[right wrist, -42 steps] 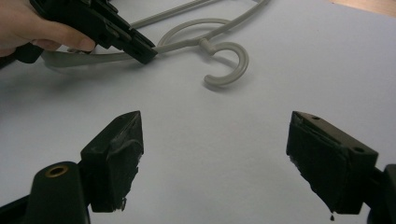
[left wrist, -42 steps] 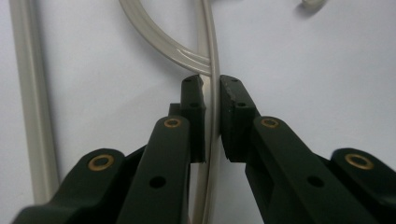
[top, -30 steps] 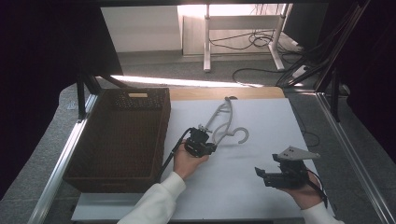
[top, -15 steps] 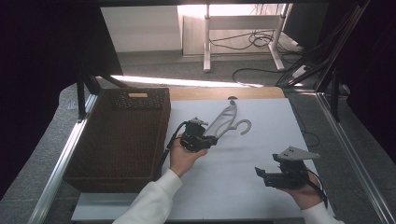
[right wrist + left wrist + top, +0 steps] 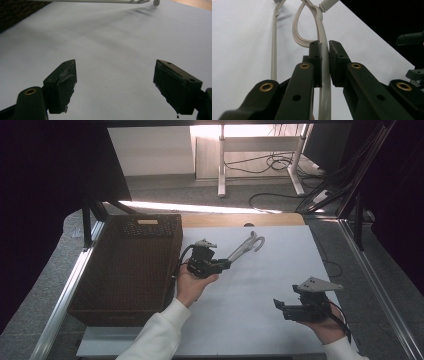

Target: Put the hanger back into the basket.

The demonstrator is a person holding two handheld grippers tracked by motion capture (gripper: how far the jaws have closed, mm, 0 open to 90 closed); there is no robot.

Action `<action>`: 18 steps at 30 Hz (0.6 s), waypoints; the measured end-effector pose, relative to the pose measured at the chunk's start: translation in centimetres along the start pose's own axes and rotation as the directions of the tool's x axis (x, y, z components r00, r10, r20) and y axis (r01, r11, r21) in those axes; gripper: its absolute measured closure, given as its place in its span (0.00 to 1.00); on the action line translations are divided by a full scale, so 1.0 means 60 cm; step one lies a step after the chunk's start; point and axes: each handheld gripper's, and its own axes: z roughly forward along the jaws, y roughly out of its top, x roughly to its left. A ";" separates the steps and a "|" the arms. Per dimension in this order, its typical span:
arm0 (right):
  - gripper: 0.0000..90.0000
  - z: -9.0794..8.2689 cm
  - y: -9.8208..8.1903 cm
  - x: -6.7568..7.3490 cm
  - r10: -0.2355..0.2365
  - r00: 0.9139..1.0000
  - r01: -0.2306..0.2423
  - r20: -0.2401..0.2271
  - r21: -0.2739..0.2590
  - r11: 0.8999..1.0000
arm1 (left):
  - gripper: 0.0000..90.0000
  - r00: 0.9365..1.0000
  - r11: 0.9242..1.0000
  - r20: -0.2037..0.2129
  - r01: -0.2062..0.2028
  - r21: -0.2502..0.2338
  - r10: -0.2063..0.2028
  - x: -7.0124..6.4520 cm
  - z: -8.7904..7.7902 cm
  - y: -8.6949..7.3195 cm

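Hanger (image 5: 243, 247) moved basketward | left tongs (image 5: 325, 56) clamp it, hook cropped | right tongs (image 5: 113, 85) apart

Daylight glares on the far floor (image 5: 200, 207); dark surroundings, soft shadows on the white tabletop (image 5: 260, 290), slightly soft focus.

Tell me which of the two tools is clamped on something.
The left tool: its jaws pinch the pale grey plastic hanger beside the brown wicker basket. The right tool stands open.
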 end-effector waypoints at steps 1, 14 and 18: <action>0.21 0.000 0.000 0.000 0.000 1.000 0.000 0.000 0.000 1.000 | 0.91 1.000 1.000 0.000 0.000 0.000 0.000 0.000 0.000 0.000; 0.21 0.000 0.000 0.000 0.000 1.000 0.000 0.003 0.003 1.000 | 0.91 0.999 0.999 0.036 -0.012 -0.039 0.013 -0.009 -0.044 0.009; 0.21 0.000 0.000 0.000 0.000 1.000 0.000 0.005 0.003 1.000 | 0.91 0.999 0.999 0.035 -0.016 -0.048 0.018 -0.008 -0.061 0.009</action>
